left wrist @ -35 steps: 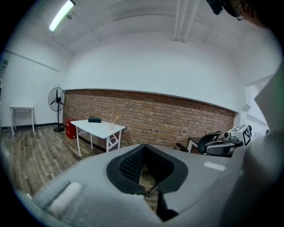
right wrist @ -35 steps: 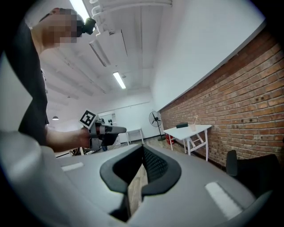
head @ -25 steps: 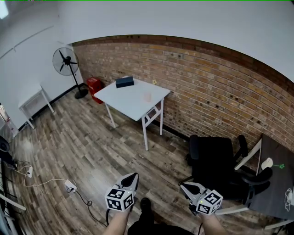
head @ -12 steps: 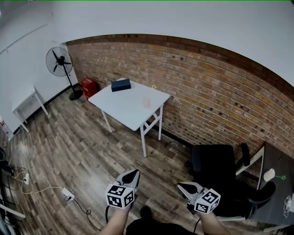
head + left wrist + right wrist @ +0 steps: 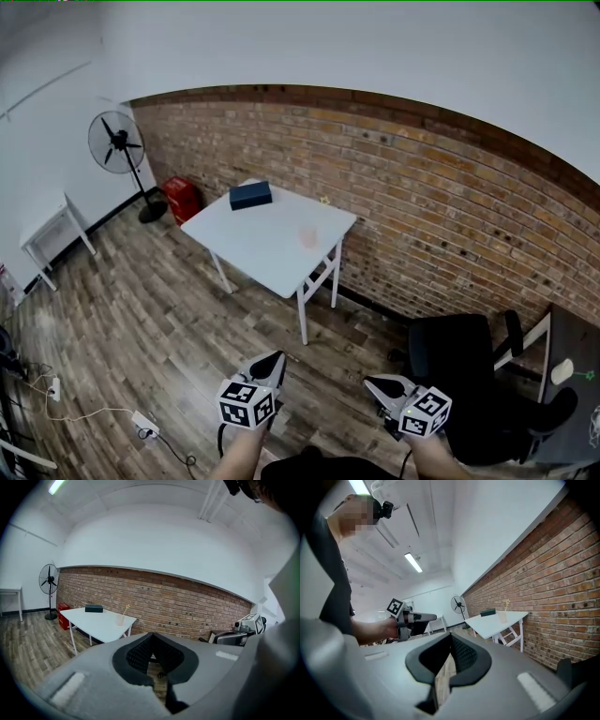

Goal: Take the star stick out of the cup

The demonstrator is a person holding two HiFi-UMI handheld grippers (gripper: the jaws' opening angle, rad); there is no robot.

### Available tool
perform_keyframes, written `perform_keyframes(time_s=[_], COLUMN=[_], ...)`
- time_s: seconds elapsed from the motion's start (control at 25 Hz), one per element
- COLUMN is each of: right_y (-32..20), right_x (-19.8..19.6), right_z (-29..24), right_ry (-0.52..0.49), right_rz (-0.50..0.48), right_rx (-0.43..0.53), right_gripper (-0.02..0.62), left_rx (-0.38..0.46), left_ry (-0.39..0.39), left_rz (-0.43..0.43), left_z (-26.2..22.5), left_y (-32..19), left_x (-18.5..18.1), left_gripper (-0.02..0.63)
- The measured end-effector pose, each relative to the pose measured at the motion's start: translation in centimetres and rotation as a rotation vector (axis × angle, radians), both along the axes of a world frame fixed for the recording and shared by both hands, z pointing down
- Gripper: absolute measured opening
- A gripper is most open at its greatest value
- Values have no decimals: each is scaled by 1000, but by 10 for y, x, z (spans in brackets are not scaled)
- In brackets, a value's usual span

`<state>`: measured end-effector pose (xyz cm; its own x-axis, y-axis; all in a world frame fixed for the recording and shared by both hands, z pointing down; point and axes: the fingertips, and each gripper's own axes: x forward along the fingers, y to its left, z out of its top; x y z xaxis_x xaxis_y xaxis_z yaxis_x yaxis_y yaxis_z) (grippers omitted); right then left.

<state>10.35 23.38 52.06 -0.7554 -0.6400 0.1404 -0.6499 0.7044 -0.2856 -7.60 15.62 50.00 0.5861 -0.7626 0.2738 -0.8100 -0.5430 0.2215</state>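
Note:
A pale pink cup [image 5: 308,236] stands on the white table [image 5: 262,246] near its brick-wall side, well ahead of me. A thin stick topped with a yellow star [image 5: 324,200] leans out of it. The cup [image 5: 121,619] and its star stick [image 5: 126,607] show small in the left gripper view. In the right gripper view the cup [image 5: 503,617] and star [image 5: 507,603] appear too. My left gripper [image 5: 274,360] and right gripper [image 5: 374,382] are held low over the floor, far short of the table. Both have their jaws together with nothing between them.
A dark blue box [image 5: 250,195] lies at the table's far corner. A standing fan [image 5: 117,150] and a red container [image 5: 181,198] are at the back left, with a small white side table [image 5: 52,234] on the left. A black office chair [image 5: 461,370] and a dark desk [image 5: 574,375] are at my right. Cables and a power strip [image 5: 145,428] lie on the wood floor.
Both grippers have travelled forward together toward the white table, which now looks somewhat nearer. The black chair has slid toward the right edge of the head view. Jaws stay together.

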Motion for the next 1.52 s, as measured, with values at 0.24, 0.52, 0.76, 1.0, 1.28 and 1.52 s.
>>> perform_keyframes(time_s=[0.24,0.52,0.76,1.0,1.28,1.52], right_y=[-36,-57,-100,-170,-282,-362], right_x=[-30,-48,-56,-56,-24,-4], right_z=[19,32,40,50,54,47], right_ry=[19,61,62,37,11,24], right_rz=[14,-19,-48,-76,-62,-108], right_rx=[-29,-88,-111,-118,-140,-125], right_gripper=[0,0,0,0,0,0], left_rx=[-16,-28,-51,-48,-73,-55], left_ry=[21,67,71,51,15,-1], left_rz=[43,79,25,-7,1,20], left_z=[18,26,36,41,46,29], left_y=[-35,-52,-91,-162,-269,-348], left_x=[-14,-5,-24,-26,4,38], left_gripper=[5,5,5,5,5,5])
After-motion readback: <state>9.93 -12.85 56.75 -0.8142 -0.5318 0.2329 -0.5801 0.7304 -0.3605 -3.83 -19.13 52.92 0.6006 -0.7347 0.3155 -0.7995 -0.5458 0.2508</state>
